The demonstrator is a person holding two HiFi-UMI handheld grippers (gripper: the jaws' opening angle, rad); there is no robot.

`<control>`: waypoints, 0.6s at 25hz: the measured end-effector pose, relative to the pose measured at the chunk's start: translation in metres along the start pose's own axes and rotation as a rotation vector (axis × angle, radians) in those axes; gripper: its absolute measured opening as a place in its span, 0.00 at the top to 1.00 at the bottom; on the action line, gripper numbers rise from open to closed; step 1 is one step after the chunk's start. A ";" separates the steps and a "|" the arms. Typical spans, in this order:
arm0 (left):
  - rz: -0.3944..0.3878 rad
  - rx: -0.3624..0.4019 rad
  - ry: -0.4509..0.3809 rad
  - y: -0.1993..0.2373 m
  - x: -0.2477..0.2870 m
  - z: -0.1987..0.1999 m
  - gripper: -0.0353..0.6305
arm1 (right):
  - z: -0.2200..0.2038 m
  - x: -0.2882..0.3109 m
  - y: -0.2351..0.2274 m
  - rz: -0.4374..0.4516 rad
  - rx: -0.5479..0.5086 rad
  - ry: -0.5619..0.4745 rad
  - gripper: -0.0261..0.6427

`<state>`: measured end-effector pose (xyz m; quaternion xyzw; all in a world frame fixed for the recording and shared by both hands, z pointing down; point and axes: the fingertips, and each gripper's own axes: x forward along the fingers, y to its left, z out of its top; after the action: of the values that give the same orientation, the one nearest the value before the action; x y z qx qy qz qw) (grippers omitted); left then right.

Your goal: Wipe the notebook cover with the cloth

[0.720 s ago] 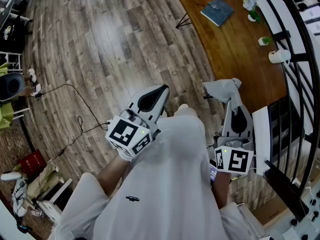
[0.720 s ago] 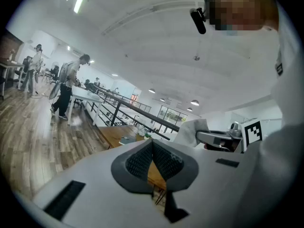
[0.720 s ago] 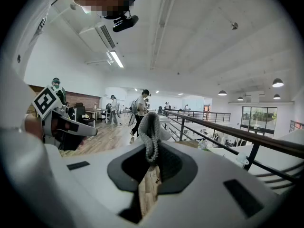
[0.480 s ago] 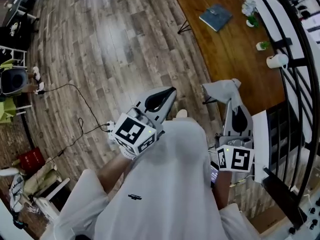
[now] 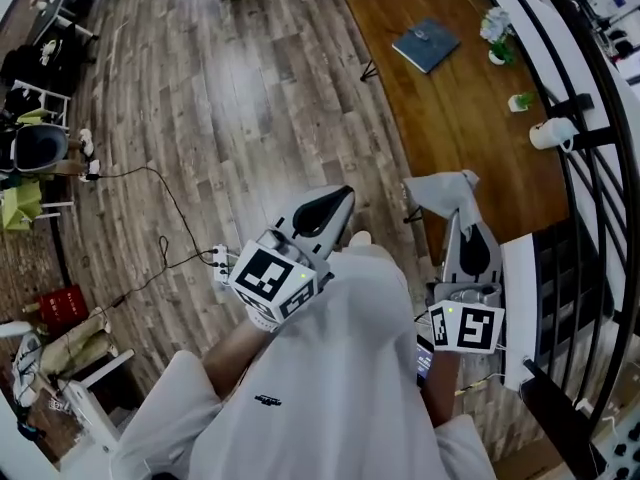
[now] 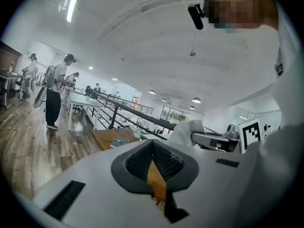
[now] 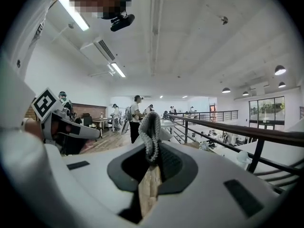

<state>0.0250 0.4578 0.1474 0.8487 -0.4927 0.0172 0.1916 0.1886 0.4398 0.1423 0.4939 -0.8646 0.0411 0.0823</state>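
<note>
The cloth [image 5: 440,190] is pinched in the right tool [image 5: 456,216]; the left tool [image 5: 341,199] is pressed together, empty. The notebook [image 5: 426,46] lies at the far end of the counter [image 5: 470,133] and should be reached first, with the cloth laid flat on its cover.

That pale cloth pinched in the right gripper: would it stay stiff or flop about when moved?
Probably floppy: the cloth bunches into soft folds beyond the right gripper, whose jaws are shut on it. Likely light, since one small pinch holds it all. Its ribbed weave probably grips rather than slips.
</note>
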 end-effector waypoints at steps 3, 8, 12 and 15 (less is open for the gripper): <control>0.027 -0.002 0.002 -0.006 0.002 -0.009 0.92 | -0.012 -0.004 -0.009 0.021 0.009 0.000 0.92; 0.046 -0.018 0.008 -0.014 0.007 -0.010 0.92 | -0.011 -0.008 -0.028 0.009 0.029 -0.008 0.92; 0.035 -0.008 0.010 -0.016 0.019 -0.006 0.92 | -0.012 -0.001 -0.036 0.012 0.048 -0.014 0.92; 0.033 -0.008 0.008 -0.008 0.027 -0.001 0.92 | -0.015 0.012 -0.038 0.015 0.072 -0.004 0.92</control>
<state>0.0456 0.4390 0.1515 0.8397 -0.5057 0.0217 0.1969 0.2169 0.4123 0.1586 0.4899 -0.8666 0.0717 0.0625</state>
